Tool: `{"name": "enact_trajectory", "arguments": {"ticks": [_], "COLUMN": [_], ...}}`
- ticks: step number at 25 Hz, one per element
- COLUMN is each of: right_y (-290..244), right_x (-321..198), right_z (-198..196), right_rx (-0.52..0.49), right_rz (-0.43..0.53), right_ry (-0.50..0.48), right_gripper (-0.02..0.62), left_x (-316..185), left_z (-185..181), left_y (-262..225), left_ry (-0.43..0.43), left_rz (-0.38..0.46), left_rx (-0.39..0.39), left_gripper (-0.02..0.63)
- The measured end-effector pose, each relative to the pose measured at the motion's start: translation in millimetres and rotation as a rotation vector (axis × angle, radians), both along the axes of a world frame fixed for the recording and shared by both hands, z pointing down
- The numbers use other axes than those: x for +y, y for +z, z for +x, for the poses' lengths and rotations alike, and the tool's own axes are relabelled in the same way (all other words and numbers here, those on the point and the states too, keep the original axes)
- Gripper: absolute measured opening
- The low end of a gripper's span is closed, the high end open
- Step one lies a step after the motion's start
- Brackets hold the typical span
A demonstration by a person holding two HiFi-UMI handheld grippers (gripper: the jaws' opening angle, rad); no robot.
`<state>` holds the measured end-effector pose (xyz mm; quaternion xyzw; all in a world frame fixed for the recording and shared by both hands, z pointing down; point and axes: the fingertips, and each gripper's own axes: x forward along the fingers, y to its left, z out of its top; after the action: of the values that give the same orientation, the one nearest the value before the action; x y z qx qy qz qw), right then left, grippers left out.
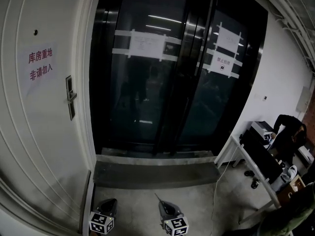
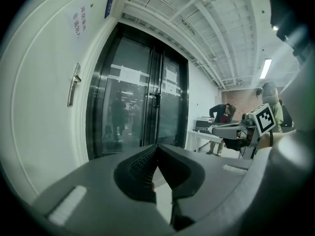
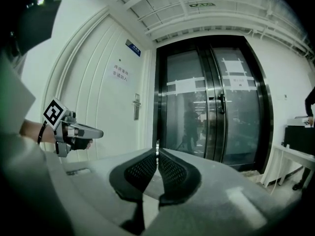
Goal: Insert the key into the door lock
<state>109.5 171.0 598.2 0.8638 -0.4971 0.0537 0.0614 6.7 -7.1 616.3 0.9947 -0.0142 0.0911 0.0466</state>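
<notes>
The white door [image 1: 39, 132] fills the left of the head view, and its lock plate with a lever handle [image 1: 70, 97] sits at mid height; the same lock plate shows in the left gripper view [image 2: 74, 84] and the right gripper view [image 3: 136, 106]. My right gripper [image 1: 160, 204] is low in the head view, well short of the door, and is shut on a thin metal key [image 3: 157, 147] that stands edge-on between its pads. My left gripper [image 1: 110, 204] hangs beside it, with its pads [image 2: 147, 161] meeting at the tip and nothing between them.
Dark glass double doors [image 1: 172, 73] with taped paper notices stand ahead, behind a raised concrete threshold [image 1: 152, 173]. A paper sign with red characters [image 1: 40, 65] hangs on the white door. At the right a person [image 1: 290, 132] bends over a white table [image 1: 256, 166].
</notes>
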Motion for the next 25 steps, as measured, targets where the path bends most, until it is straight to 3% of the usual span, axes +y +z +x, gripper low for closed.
{"name": "enact_trajectory", "arguments": {"ticks": [9, 18, 25], "right_y": [-2.1, 2.1, 6.2], "right_x": [-49.2, -105.7, -173.6], "right_z": [33.0, 71.0, 130.8], "right_rx": [0.003, 0.033, 0.040], "right_rz": [-0.018, 0.025, 0.041], "right_ry": [-0.060, -0.136, -0.214], "right_gripper": [0.011, 0.011, 0.011], "left_x": [-43.2, -87.4, -138.7], "left_z": [19.9, 40.1, 76.3], "left_y": [-10.6, -0.7, -3.9], "left_ry": [-0.060, -0.145, -0.218], "left_rz": [0.005, 0.016, 0.001], "left_rx": [0.038, 0.035, 0.029], "left_gripper": [0.002, 0.002, 0.002]}}
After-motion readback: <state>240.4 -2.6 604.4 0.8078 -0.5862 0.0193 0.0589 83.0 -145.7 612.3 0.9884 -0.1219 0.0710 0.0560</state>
